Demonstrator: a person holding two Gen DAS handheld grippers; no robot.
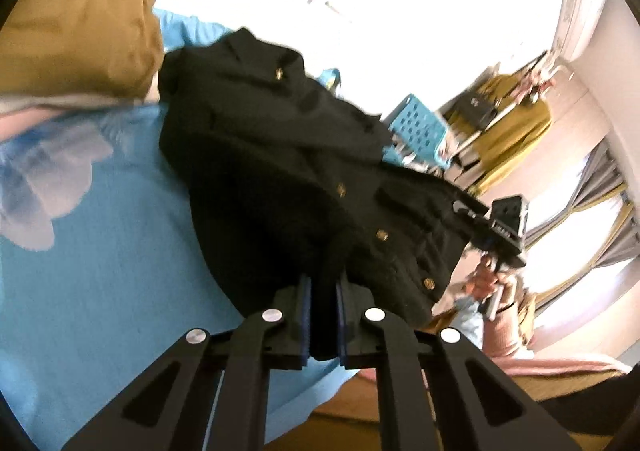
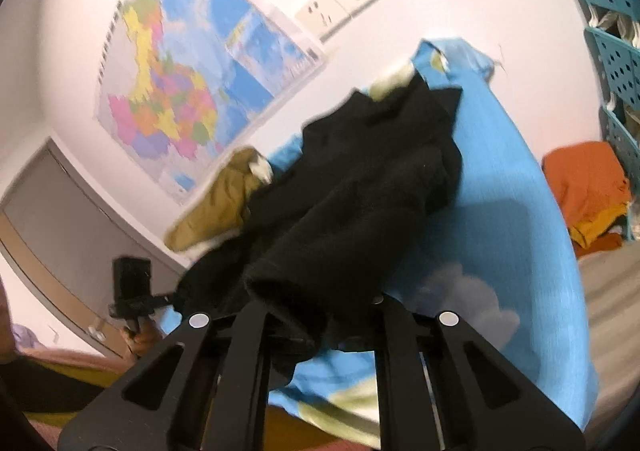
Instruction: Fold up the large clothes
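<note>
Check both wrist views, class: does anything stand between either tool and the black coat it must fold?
Nothing visible does. The left tool is shut on the hem of the black coat, and the right tool is shut on another edge. The tan garment lies beside the coat on the blue sheet, not between.

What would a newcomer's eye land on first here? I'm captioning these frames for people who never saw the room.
The black jacket with gold buttons, draped over the blue bedsheet and pinched at its near edge by both the left gripper and the right gripper. Next, the colourful wall map behind the bed.
</note>
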